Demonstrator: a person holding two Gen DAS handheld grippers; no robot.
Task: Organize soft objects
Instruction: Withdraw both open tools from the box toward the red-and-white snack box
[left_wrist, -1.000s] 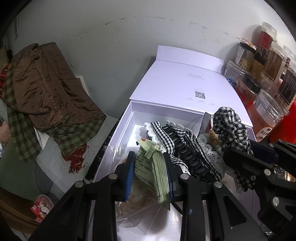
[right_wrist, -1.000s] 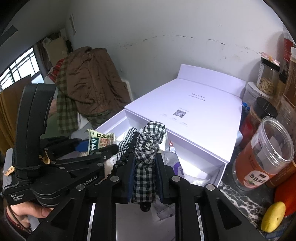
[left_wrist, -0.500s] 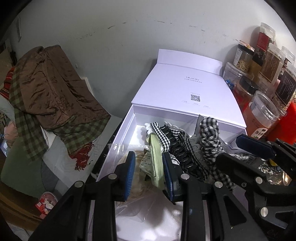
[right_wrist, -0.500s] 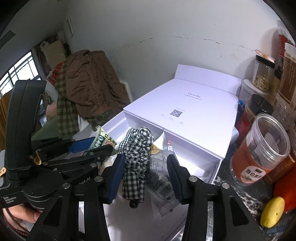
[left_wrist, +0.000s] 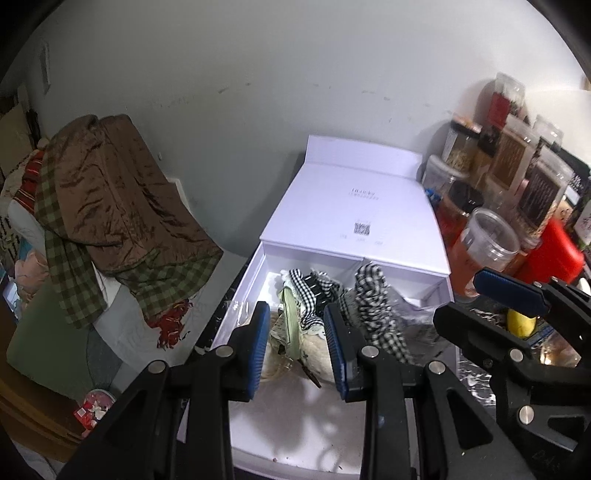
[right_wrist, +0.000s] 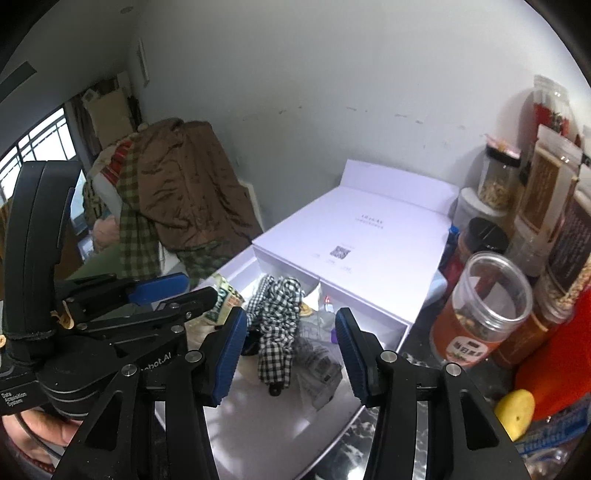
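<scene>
One white box (left_wrist: 354, 206) sits on the worktop, its two-part drawer pulled out. In the drawer lie one checked scrunchie (right_wrist: 277, 325) and one green packet (left_wrist: 290, 325). Both the left gripper (left_wrist: 297, 343) and right gripper (right_wrist: 291, 358) hover above the drawer, spread and empty.

the dark marbled counter (right_wrist: 373, 439) carries a white drawer box (right_wrist: 373, 236), its drawer pulled out toward the camera. right of the white drawer box, near its front corner, stands an open clear jar with an orange label (right_wrist: 480, 314); behind that jar a dark-lidded jar (right_wrist: 480, 236) and taller jars and packets (right_wrist: 550, 192) crowd along the wall. a yellow fruit (right_wrist: 515, 410) lies on the counter in front of the orange-labelled jar, beside a red container (right_wrist: 557, 354)
</scene>
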